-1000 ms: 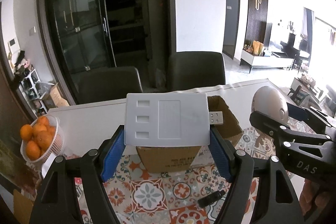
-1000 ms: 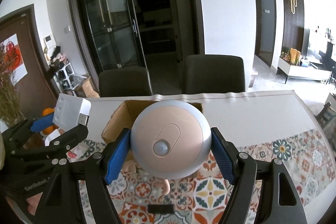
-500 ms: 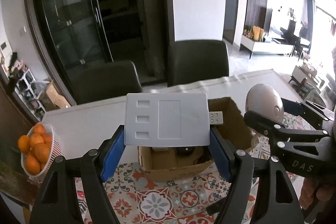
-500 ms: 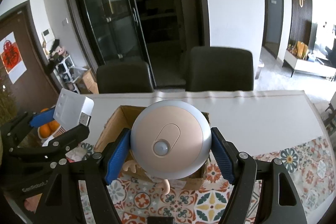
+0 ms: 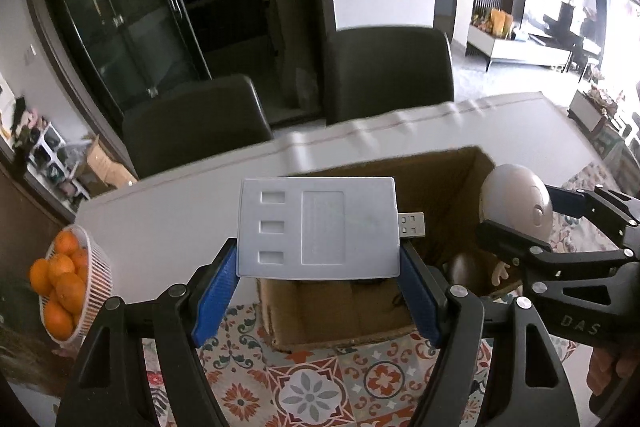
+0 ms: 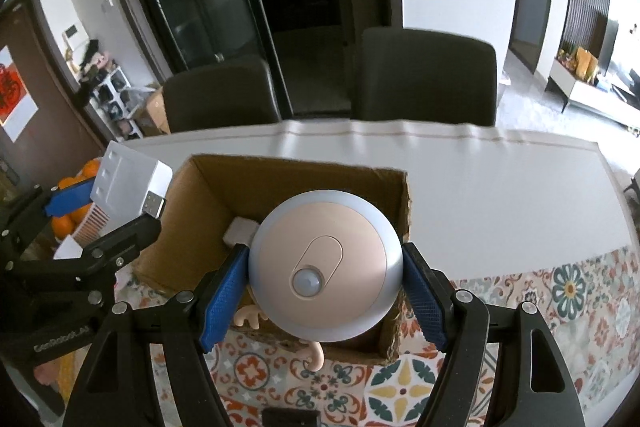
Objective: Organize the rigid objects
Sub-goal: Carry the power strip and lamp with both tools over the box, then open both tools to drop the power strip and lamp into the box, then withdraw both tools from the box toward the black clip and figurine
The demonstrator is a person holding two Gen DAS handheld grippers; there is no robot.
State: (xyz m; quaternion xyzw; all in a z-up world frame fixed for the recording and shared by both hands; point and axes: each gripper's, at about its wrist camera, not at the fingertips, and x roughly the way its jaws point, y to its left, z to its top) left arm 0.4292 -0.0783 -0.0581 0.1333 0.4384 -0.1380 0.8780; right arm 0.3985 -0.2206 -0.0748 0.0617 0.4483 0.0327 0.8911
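Right wrist view centre: right gripper (image 6: 325,281) fingers clamp the round sensor light (image 6: 325,267) directly above the open cardboard box (image 6: 208,195), while the left gripper (image 6: 116,223), at frame left, grips the white USB hub (image 6: 128,183) just outside its rim.

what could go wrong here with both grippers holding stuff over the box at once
1. The left gripper and right gripper sit close together above the cardboard box; lowering both could make them collide.
2. The round sensor light is pinched only at its curved sides, so it might slip out.
3. The white USB device could land on its protruding plug, or on the items already inside the box.
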